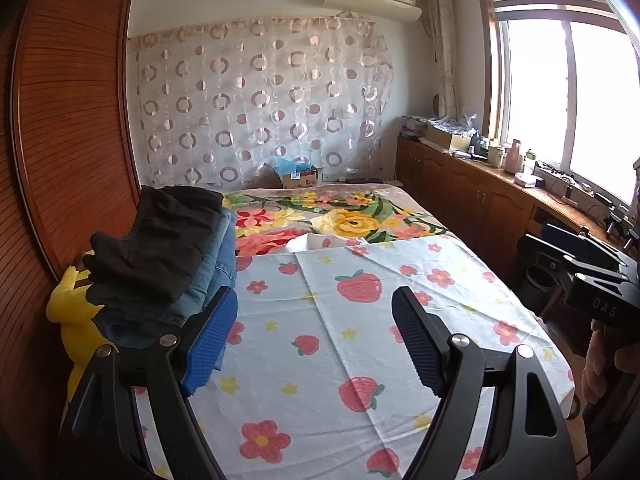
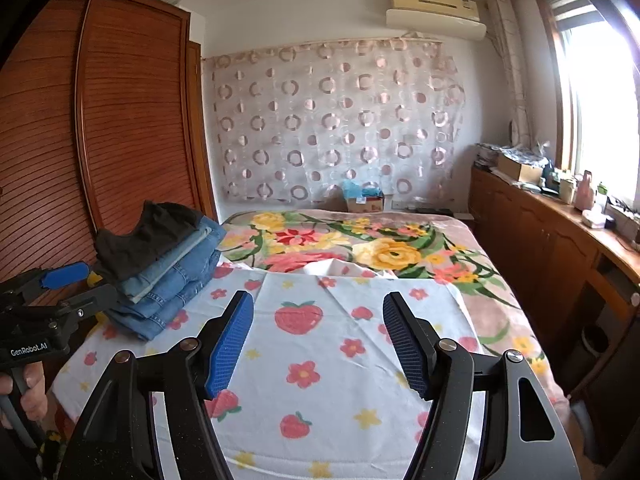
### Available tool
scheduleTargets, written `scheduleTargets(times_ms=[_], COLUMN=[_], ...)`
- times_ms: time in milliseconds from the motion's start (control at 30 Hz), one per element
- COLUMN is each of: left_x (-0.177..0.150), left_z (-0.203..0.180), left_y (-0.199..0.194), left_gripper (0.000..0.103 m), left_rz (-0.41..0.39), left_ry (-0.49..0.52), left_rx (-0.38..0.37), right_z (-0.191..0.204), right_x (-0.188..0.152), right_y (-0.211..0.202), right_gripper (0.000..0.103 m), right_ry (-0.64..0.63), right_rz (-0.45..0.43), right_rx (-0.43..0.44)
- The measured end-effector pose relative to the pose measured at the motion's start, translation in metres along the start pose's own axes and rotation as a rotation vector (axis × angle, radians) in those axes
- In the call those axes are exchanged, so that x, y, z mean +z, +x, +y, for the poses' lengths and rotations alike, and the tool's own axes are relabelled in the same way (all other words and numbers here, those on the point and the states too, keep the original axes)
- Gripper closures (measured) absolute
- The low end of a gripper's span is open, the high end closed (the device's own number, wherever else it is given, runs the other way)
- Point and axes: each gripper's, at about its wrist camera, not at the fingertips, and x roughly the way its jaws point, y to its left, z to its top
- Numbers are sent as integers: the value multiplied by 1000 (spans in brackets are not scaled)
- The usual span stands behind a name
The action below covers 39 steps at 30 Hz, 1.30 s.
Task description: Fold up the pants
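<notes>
A stack of folded pants sits at the left side of the bed: black pants (image 1: pixel 156 240) on top of several blue jeans (image 1: pixel 212 276). The stack also shows in the right wrist view, the black pants (image 2: pixel 148 236) over the jeans (image 2: pixel 176 284). My left gripper (image 1: pixel 316 320) is open and empty, held above the strawberry-print sheet (image 1: pixel 344 344) just right of the stack. My right gripper (image 2: pixel 318 328) is open and empty above the same sheet (image 2: pixel 320 360). The left gripper shows at the left edge of the right wrist view (image 2: pixel 60 280).
A floral blanket (image 1: pixel 344 216) covers the far half of the bed. A wooden wardrobe (image 1: pixel 68 120) stands on the left. A low wooden cabinet (image 1: pixel 480 184) with clutter runs under the window on the right. A yellow item (image 1: pixel 76 312) lies beside the stack. A cardboard box (image 1: pixel 300 178) sits beyond the bed.
</notes>
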Motion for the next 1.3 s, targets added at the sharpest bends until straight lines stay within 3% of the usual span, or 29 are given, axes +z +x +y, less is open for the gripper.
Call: scheduleTargets(times_ms=[1300], left_x=[-6], left_z=[-4], left_y=[-6], left_gripper=[23], left_rz=[-12], left_ry=[0], left_rx=[5], right_z=[-5], right_x=[-11], right_y=[2], right_gripper=[34], right_ry=[8], right_rz=[-21], right_rx=[9])
